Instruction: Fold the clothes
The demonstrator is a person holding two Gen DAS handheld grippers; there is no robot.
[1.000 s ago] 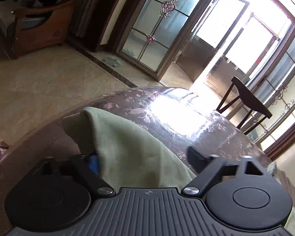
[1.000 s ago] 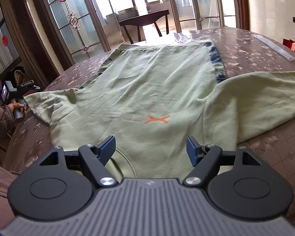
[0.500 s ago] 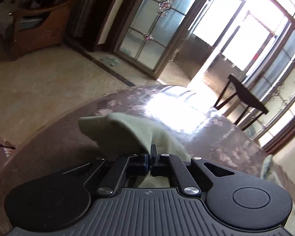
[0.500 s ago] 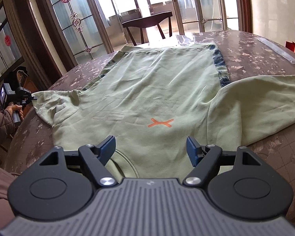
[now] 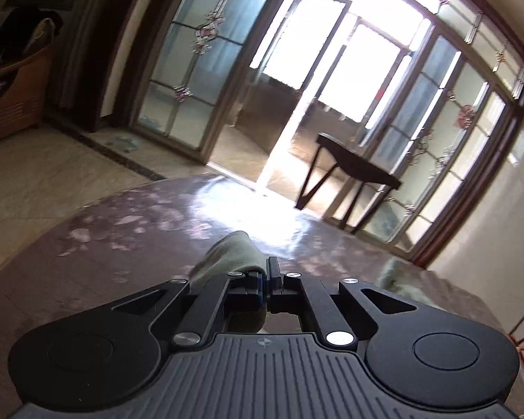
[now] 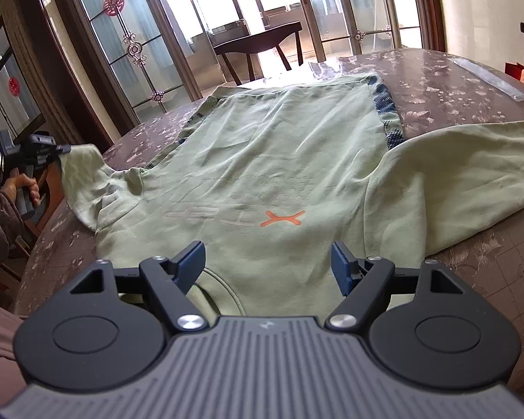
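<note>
Right tool (image 6: 268, 268): wide apart, empty, poised above collar end of green sweatshirt (image 6: 283, 167) spread flat on table (image 6: 454, 90). Left tool (image 6: 54, 149), beyond sweatshirt's left edge: clamped on sleeve end (image 5: 232, 249), lifted off table.

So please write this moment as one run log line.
left gripper: shut on sleeve | right gripper: open over shirt | table
</note>
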